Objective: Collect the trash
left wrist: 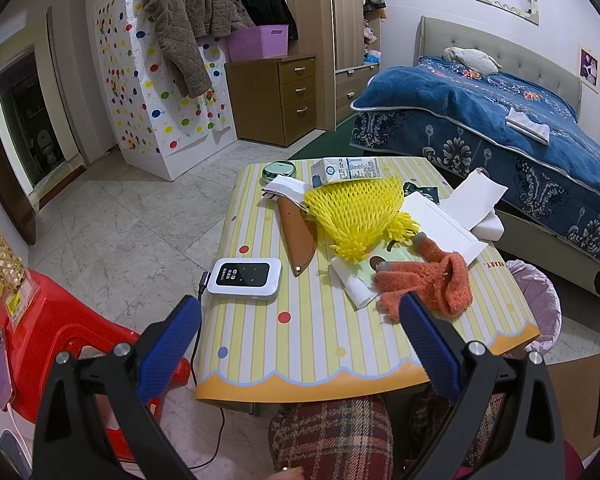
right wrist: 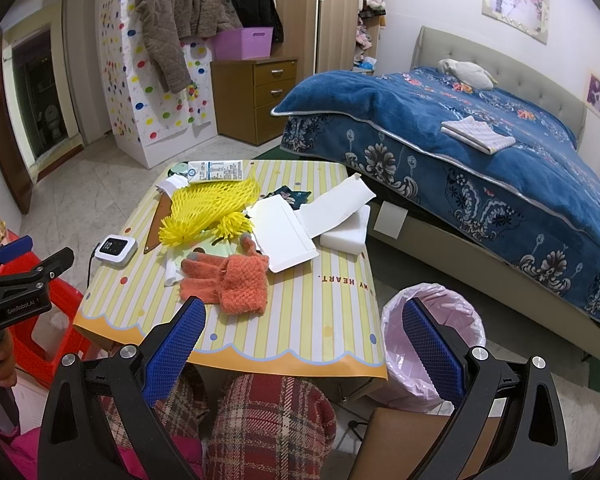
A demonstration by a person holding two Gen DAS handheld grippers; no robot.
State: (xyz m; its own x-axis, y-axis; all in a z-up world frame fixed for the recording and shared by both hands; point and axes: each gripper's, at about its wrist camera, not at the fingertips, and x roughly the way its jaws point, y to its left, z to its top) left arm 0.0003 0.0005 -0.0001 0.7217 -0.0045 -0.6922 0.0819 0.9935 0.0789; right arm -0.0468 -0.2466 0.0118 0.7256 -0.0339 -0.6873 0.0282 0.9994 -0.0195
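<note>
above the near edge of the striped table [left wrist: 300,344], the left gripper [left wrist: 300,320] and right gripper [right wrist: 304,324] both gape wide, holding and touching nothing.

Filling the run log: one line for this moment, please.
left gripper: open, empty | right gripper: open, empty | yellow foam net: on striped table | pink-lined bin: beside table

Left gripper [left wrist: 300,340] and right gripper [right wrist: 304,344]: black angular frames, 2 blue ribbed finger pads [right wrist: 176,352] each, silver screws at the pivots. "GenRobot.AI" lettering on the left body. Person wears red plaid trousers [right wrist: 268,428], pink sleeve.
</note>
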